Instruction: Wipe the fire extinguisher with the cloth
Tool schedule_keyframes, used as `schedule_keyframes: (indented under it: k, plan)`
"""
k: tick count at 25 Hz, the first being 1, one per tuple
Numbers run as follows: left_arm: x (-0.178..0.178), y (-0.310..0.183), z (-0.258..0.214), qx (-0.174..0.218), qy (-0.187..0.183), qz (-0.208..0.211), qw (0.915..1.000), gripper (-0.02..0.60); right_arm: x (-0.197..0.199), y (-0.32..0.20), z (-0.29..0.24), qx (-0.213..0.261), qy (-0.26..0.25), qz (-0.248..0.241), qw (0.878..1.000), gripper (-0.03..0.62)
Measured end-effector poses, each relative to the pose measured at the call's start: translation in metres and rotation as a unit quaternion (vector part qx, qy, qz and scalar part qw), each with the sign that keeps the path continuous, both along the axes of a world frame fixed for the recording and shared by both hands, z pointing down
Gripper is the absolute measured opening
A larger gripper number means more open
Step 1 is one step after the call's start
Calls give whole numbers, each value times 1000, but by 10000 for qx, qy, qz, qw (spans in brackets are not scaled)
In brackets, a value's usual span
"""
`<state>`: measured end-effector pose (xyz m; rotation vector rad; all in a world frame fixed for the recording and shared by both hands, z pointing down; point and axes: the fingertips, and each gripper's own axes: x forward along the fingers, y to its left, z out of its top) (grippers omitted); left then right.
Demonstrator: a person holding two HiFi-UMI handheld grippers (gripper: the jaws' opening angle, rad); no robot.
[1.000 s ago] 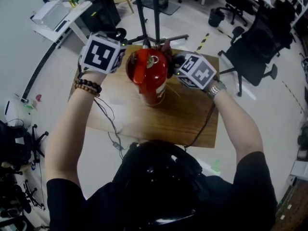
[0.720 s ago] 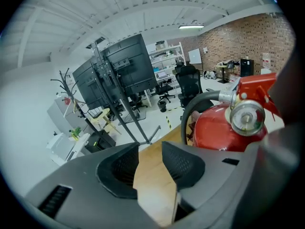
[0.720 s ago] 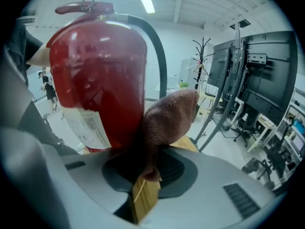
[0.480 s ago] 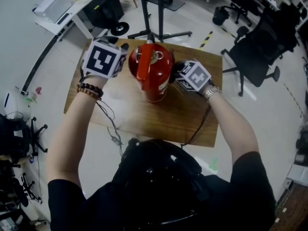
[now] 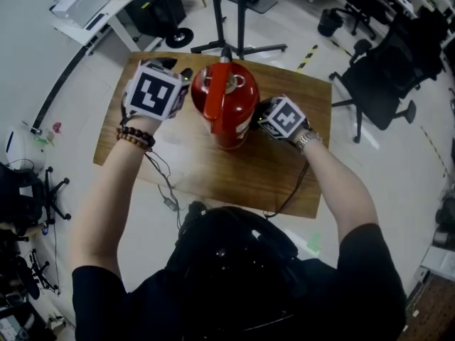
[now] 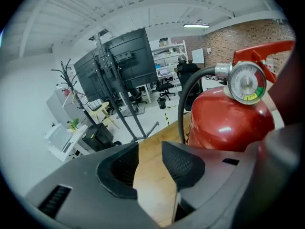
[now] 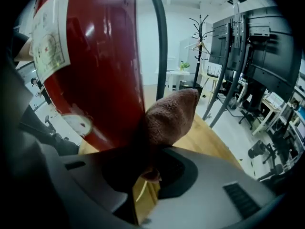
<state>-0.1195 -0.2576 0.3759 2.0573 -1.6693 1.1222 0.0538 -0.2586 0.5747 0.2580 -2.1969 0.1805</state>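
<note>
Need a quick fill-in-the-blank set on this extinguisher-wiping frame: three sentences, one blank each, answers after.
1. The right hand-held gripper is shut on the cloth, whose colour is ____.
2. The left hand-held gripper has its jaws ____, with nothing between them.
3. The fire extinguisher stands upright on a table made of ____.

Missing words: brown; open; wood.

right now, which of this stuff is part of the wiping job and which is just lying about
In the job: fire extinguisher, brown cloth, right hand-held gripper shut on the cloth, left hand-held gripper (open, empty), wooden table.
Lying about: office chair, black stand, white desk.
</note>
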Motion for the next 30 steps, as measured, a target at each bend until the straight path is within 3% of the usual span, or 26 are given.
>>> schedule_keyframes:
  k: [6, 11, 16, 21, 27, 30]
  plan:
    - [-9, 6, 13, -91, -5, -141, 9999, 143, 11, -2, 31, -51, 430, 10, 9991, 78]
    - [-13, 14, 24, -174, 48, -234, 9996, 144, 2, 0, 35, -110, 275, -94, 9995, 78]
    - [-15, 22, 35, -284, 110, -257, 9992, 144, 6, -2, 45, -142, 472, -8, 9988, 78]
    - [-16, 27, 39, -312, 140, -180, 9993, 144, 25, -13, 46, 21, 845, 457, 9954, 80]
    - [-16, 40, 39, -239, 279, 16, 9993, 144, 54, -15, 21, 212, 841, 1274, 9881, 80]
    - [-14, 52, 37, -181, 400, 176, 9989, 144, 64, -4, -3, 354, 608, 1637, 9840, 80]
